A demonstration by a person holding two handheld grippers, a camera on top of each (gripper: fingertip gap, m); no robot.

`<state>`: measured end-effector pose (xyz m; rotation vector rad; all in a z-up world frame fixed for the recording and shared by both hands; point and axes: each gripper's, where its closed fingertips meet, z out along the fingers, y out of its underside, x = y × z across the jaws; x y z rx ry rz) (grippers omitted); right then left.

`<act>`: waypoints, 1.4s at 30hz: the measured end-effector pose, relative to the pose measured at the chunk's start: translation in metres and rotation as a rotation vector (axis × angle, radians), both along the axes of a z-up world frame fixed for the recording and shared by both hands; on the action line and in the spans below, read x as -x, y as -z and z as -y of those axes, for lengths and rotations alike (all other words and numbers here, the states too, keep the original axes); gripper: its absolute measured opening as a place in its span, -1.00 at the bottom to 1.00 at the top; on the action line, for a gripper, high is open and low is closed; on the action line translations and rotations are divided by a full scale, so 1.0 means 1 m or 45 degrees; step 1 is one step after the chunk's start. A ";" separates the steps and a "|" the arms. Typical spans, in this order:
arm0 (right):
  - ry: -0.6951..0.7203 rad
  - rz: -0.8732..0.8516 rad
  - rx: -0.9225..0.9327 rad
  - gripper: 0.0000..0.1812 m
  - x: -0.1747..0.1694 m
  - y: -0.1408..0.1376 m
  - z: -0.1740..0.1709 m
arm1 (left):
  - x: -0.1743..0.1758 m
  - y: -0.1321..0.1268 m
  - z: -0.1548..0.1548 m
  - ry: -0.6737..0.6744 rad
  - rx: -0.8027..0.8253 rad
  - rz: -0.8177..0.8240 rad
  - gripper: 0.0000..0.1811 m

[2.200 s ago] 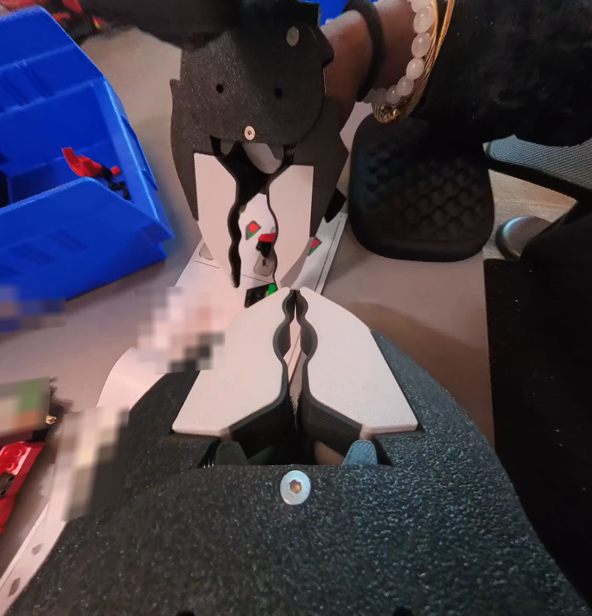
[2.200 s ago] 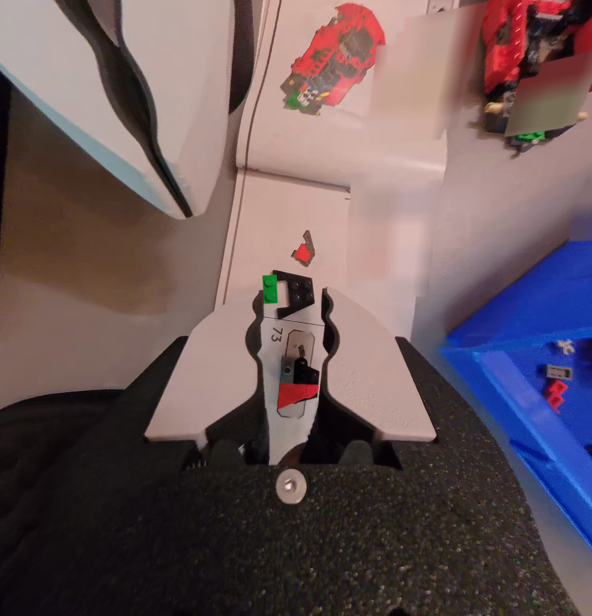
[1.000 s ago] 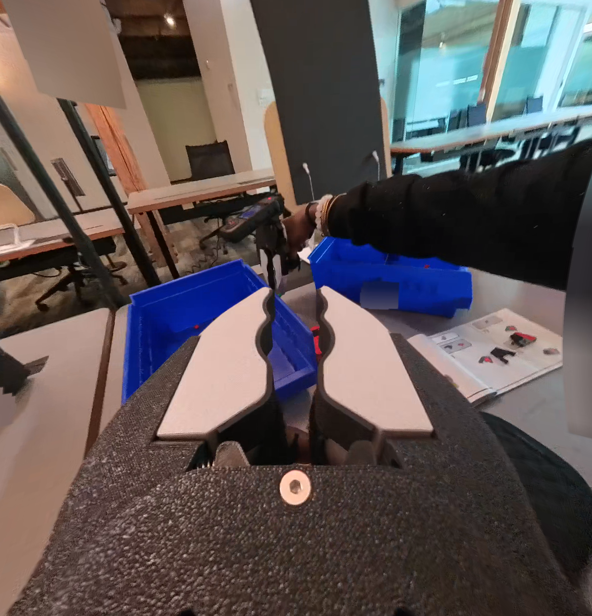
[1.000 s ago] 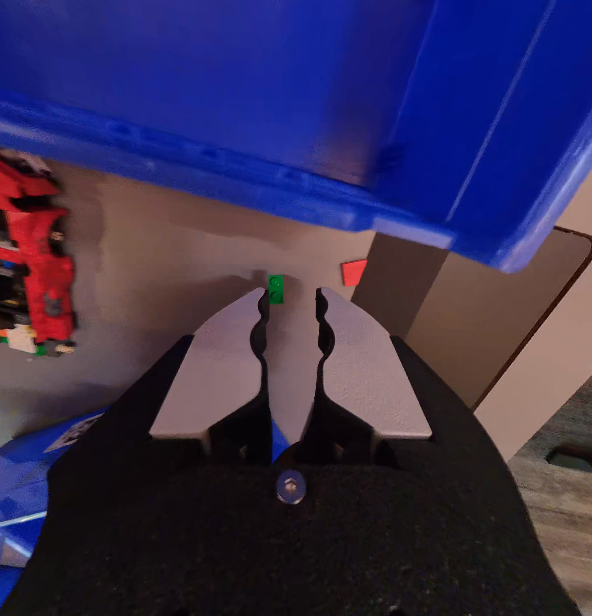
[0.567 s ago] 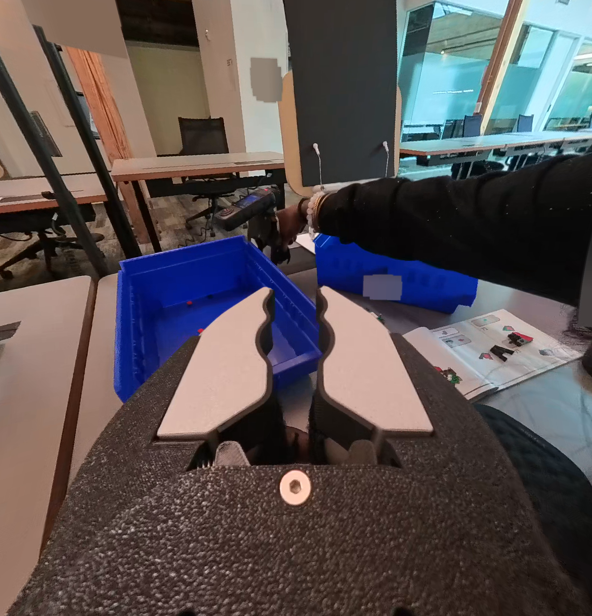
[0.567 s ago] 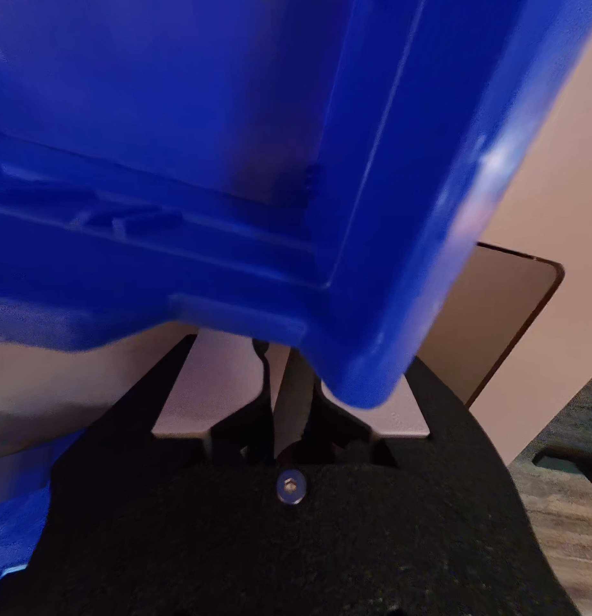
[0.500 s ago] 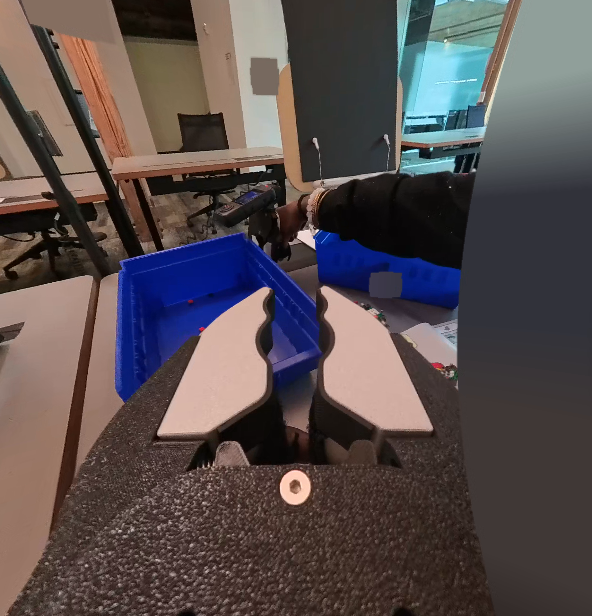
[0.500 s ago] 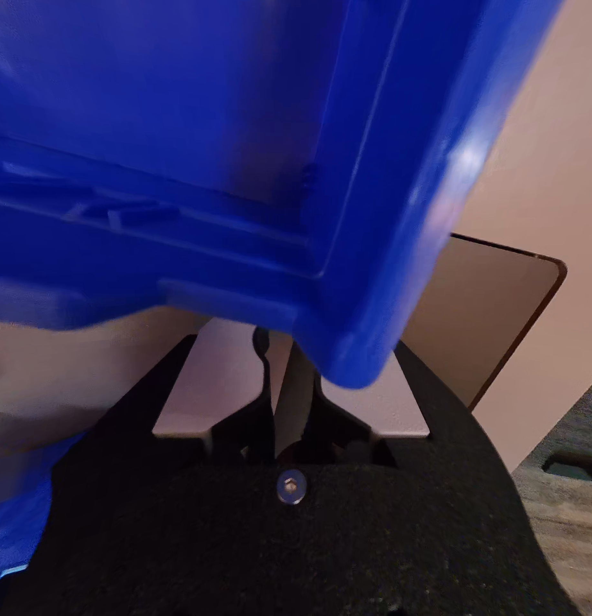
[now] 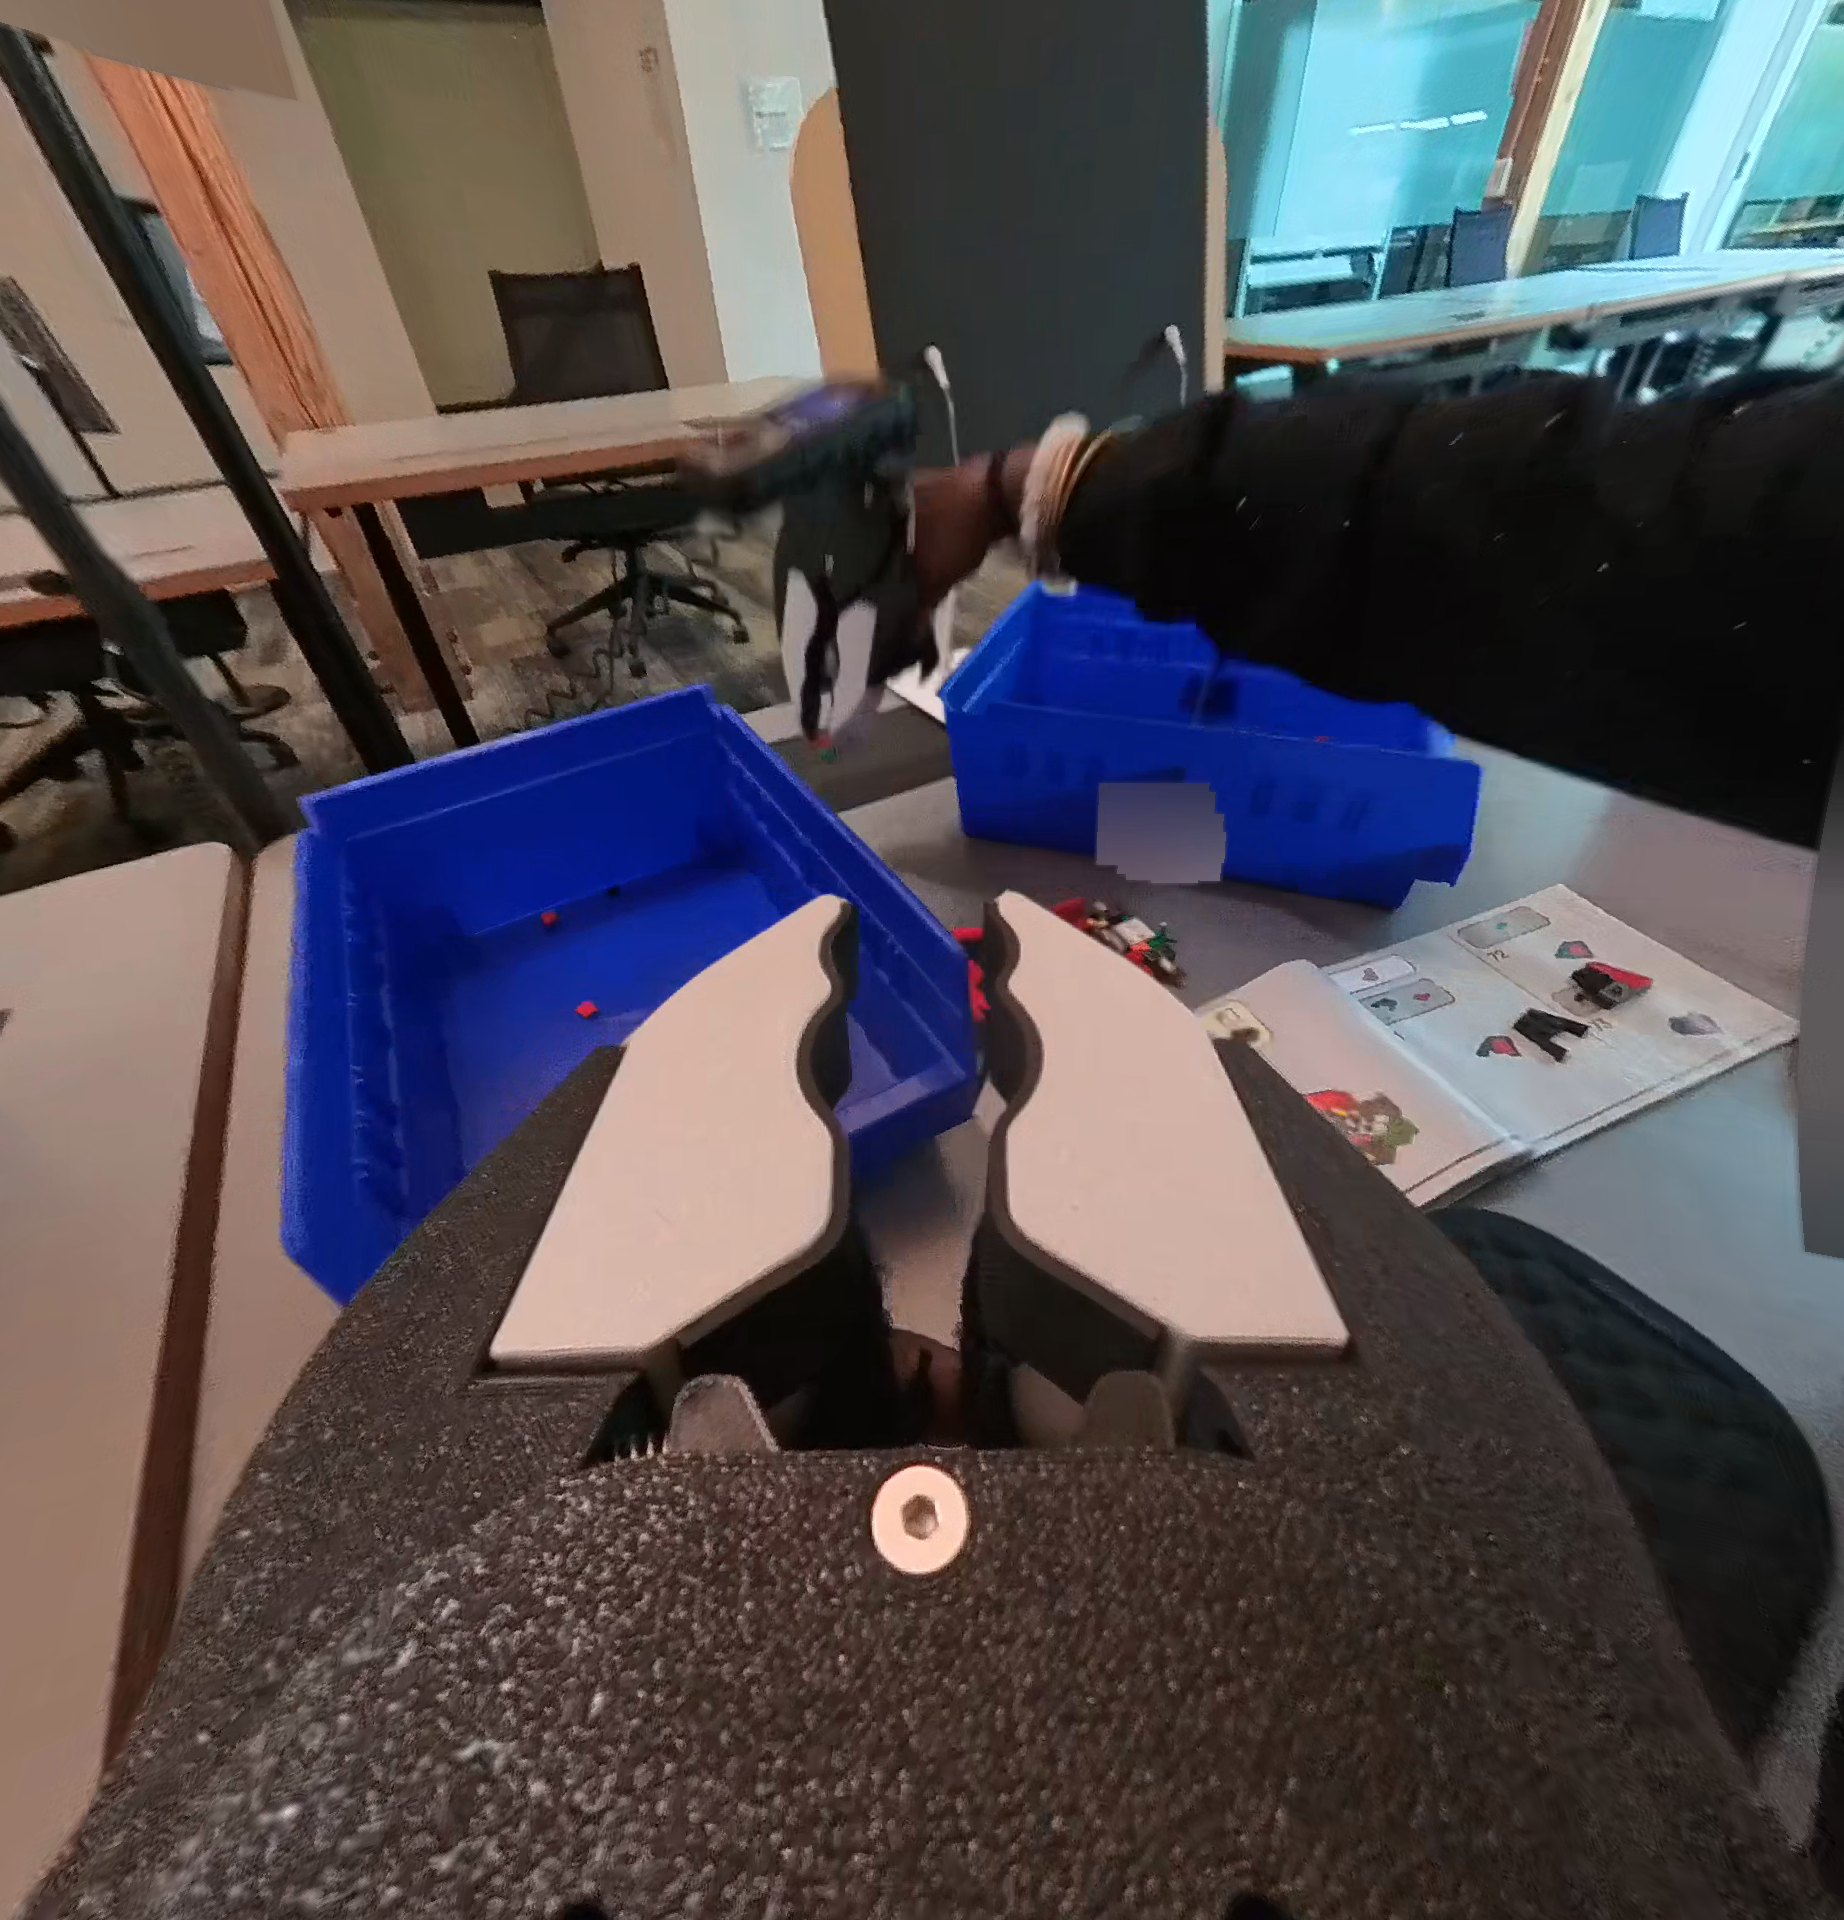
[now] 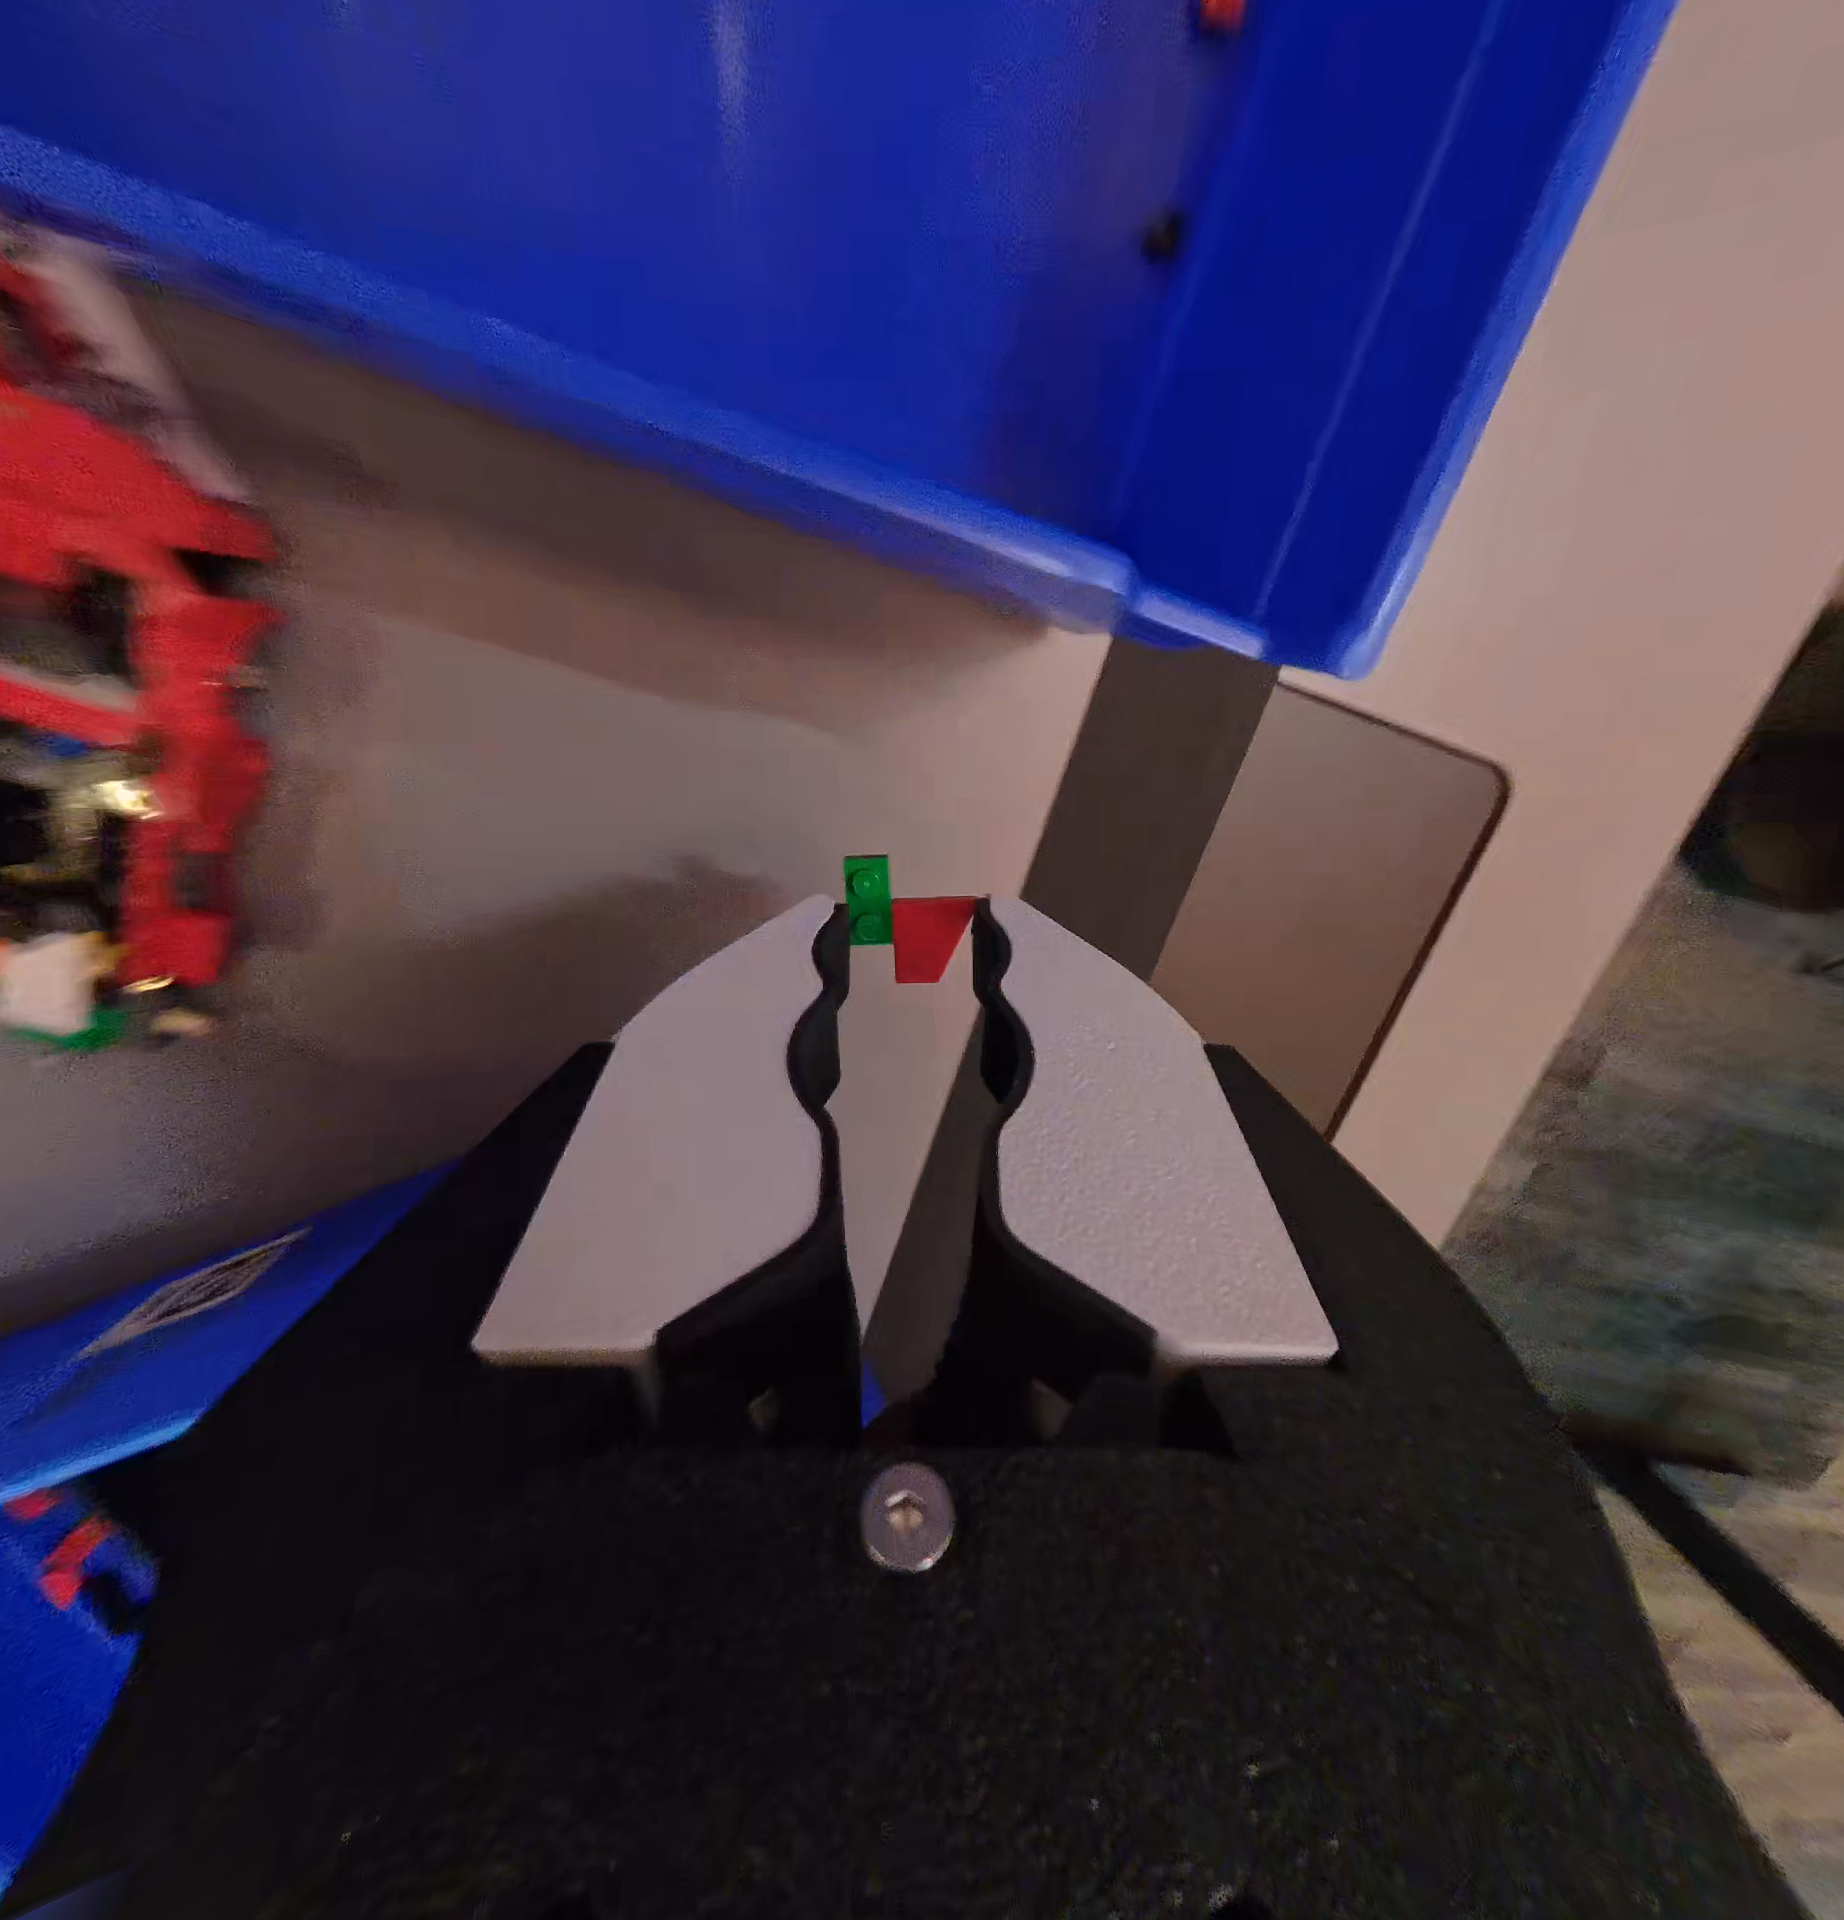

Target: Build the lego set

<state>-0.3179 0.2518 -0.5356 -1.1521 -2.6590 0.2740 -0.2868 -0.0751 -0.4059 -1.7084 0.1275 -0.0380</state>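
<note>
In the right wrist view my right gripper is open just above the table. A small green plate and a red wedge piece lie between its fingertips, the wedge close to the right finger. The red Lego car is blurred at the left. In the left wrist view my left gripper is open and empty, held above the table's near side. The right gripper shows far off, pointing down between two bins. The car is partly hidden behind my fingers. The open instruction booklet lies to the right.
A large blue bin with a few loose pieces stands at the left and also fills the top of the right wrist view. A second blue bin stands at the back right. A black mesh cushion lies near right. The table edge drops to the floor. Some 35 centimetres of space lies between my two pairs of fingers.
My right gripper has drawn back from the blue bin's corner, and the green plate and red wedge now sit between its tips. My left gripper has hardly moved.
</note>
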 end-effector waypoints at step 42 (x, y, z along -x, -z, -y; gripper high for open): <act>0.210 -0.256 0.095 -0.67 -0.324 0.071 0.213 | -0.283 0.183 -0.087 0.879 0.824 -0.329 -0.77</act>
